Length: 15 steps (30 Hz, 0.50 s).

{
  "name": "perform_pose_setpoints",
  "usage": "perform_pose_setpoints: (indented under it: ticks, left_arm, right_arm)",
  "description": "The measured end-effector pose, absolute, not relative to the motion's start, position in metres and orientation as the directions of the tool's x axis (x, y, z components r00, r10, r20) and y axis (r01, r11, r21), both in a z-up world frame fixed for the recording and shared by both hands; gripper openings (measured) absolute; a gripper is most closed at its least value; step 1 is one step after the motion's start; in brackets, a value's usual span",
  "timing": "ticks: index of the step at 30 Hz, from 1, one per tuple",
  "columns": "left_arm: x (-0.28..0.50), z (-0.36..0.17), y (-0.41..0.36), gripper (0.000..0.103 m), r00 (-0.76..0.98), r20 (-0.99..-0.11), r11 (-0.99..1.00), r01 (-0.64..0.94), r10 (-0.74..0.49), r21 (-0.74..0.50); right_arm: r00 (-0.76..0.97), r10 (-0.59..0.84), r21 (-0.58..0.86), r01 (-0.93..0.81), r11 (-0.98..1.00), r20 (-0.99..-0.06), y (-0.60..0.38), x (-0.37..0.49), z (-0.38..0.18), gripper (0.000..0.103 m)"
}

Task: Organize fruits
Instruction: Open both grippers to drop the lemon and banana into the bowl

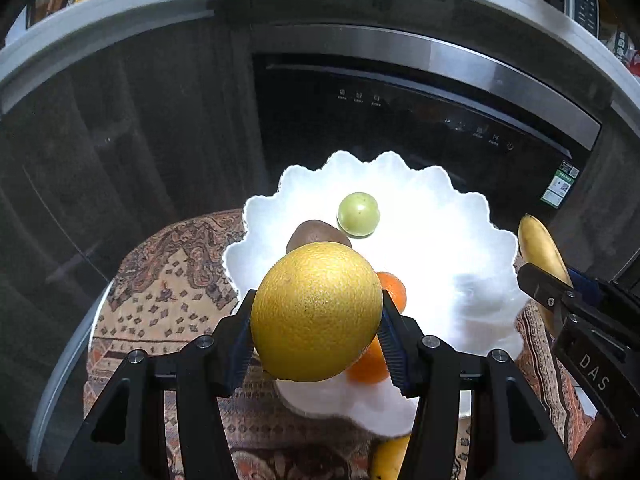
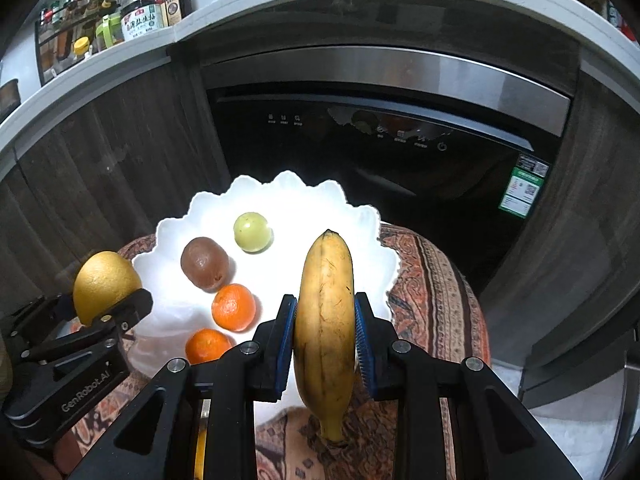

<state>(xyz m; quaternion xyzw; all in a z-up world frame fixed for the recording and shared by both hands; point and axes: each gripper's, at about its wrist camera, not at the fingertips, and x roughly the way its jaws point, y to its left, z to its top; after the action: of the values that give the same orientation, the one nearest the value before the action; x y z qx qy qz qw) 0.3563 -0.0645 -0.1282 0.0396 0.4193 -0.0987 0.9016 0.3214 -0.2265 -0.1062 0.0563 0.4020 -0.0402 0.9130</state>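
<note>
My left gripper (image 1: 316, 320) is shut on a big yellow orange (image 1: 316, 312) and holds it over the near left part of the white scalloped plate (image 1: 460, 248). My right gripper (image 2: 325, 340) is shut on a ripe banana (image 2: 326, 312), held lengthwise above the plate's (image 2: 176, 236) right side. On the plate lie a green round fruit (image 2: 253, 232), a brown kiwi (image 2: 204, 263) and two tangerines (image 2: 234, 306), (image 2: 208, 345). From the left wrist, the banana (image 1: 540, 248) shows at the right edge; from the right wrist, the yellow orange (image 2: 105, 284) shows at the left.
The plate rests on a round stool with a patterned cloth (image 1: 168, 292). Behind it stands a dark built-in appliance with a steel handle (image 2: 384, 68) under a grey counter (image 2: 132, 52) that carries bottles. Another banana's end (image 1: 390, 458) pokes out below the plate.
</note>
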Motion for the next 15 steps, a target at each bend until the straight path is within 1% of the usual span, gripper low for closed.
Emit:
perform_pose_setpoints:
  ticks: [9, 11, 12, 13, 14, 15]
  left_arm:
    - [0.37, -0.15, -0.062, 0.056, 0.577, -0.803, 0.978, 0.203, -0.152, -0.039]
    - [0.369, -0.149, -0.06, 0.06, 0.591, -0.793, 0.98, 0.195, -0.146, -0.035]
    - [0.368, -0.147, -0.059, 0.067, 0.603, -0.786, 0.981, 0.191, -0.135, -0.023]
    - [0.367, -0.145, -0.058, 0.072, 0.614, -0.78, 0.983, 0.185, -0.125, -0.012]
    - [0.366, -0.143, -0.057, 0.073, 0.625, -0.772, 0.984, 0.179, -0.112, 0.002]
    - [0.366, -0.142, -0.056, 0.074, 0.629, -0.77, 0.984, 0.176, -0.106, 0.008]
  right_arm:
    - [0.633, -0.01, 0.075, 0.107, 0.991, -0.774, -0.224, 0.345, -0.124, 0.029]
    - [0.625, -0.009, 0.072, 0.104, 0.992, -0.781, -0.223, 0.347, -0.128, 0.03]
    - [0.623, -0.013, 0.068, 0.105, 0.992, -0.782, -0.223, 0.347, -0.129, 0.03]
    - [0.624, -0.016, 0.064, 0.107, 0.992, -0.781, -0.222, 0.346, -0.13, 0.03]
    - [0.624, -0.017, 0.063, 0.106, 0.992, -0.782, -0.222, 0.346, -0.13, 0.03]
    - [0.626, -0.023, 0.057, 0.108, 0.992, -0.78, -0.222, 0.345, -0.13, 0.033]
